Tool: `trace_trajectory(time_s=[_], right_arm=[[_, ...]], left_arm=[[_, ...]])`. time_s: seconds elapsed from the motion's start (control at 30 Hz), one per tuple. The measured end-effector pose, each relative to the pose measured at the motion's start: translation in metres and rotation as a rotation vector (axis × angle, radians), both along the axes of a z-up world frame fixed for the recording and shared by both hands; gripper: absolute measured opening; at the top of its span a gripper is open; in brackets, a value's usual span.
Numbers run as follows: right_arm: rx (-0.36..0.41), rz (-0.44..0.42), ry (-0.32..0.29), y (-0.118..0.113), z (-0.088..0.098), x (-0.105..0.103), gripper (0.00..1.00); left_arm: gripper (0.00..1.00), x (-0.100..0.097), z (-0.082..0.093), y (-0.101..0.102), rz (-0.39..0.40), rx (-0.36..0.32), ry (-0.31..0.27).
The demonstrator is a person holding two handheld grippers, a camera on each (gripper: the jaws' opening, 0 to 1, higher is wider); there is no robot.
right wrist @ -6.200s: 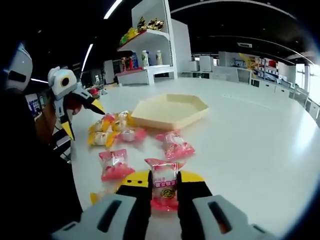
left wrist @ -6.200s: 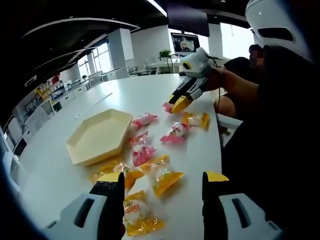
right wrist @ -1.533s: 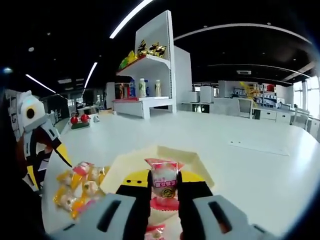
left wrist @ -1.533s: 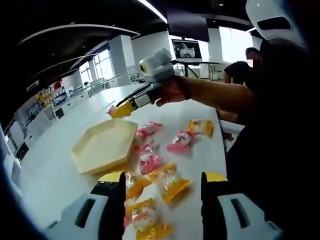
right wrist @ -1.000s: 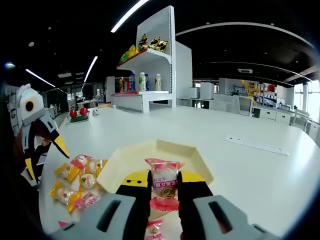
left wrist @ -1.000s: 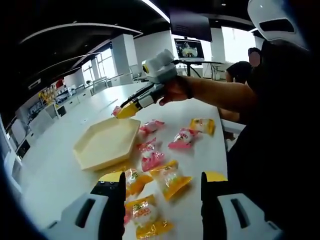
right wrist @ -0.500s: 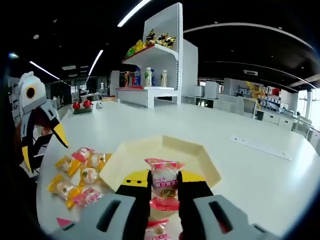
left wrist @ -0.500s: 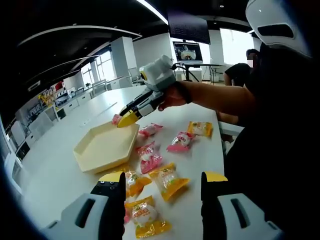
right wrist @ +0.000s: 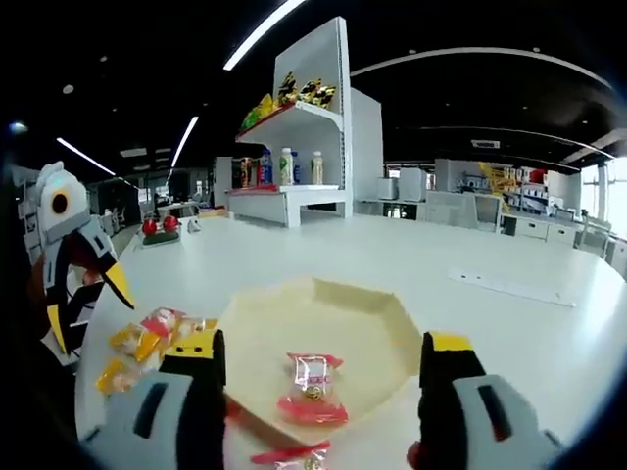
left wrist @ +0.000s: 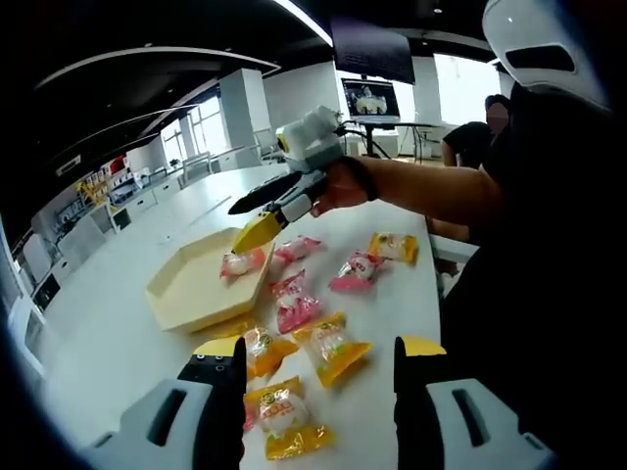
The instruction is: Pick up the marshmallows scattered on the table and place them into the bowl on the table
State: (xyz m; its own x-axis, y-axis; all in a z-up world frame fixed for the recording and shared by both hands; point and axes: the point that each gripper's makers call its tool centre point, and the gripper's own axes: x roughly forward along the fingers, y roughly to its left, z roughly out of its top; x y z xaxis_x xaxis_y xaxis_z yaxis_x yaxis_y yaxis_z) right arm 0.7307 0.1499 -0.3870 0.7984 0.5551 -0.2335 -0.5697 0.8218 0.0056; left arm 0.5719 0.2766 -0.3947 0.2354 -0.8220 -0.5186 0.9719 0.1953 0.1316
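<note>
A pink-wrapped marshmallow (right wrist: 311, 389) is seen lying inside the cream hexagonal bowl (right wrist: 392, 323) between the spread jaws of the right tool (right wrist: 321, 367), while yellow and pink packets (left wrist: 297, 311) are scattered on the white tabletop (left wrist: 118, 323) before the equally spread left tool (left wrist: 318, 354).

We find no legible text, brand, number or sign. The marshmallow wrappers (left wrist: 296, 311) carry printed marks too small and blurred for us to read, the pink packet (right wrist: 312, 388) in the bowl (right wrist: 384, 323) included. We also cannot make out the screen (left wrist: 370, 100) or the shelf bottles (right wrist: 286, 166).
</note>
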Motion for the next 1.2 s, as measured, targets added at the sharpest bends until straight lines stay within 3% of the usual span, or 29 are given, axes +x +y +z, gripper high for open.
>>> trace_trajectory(time_s=[0.1,0.8,1.2], right_arm=[[-0.018,-0.020,-0.011,-0.007,0.000,0.004,0.88],[0.016,-0.029,-0.012,-0.024,0.011,-0.002,0.89],[0.048,-0.042,0.001,-0.028,0.007,-0.008,0.90]], left_arm=[[0.61,0.001,-0.001,0.000,0.000,0.007,-0.001],[0.61,0.000,0.005,-0.005,-0.013,-0.017,-0.002],[0.61,-0.002,0.003,-0.010,-0.041,-0.035,0.005]])
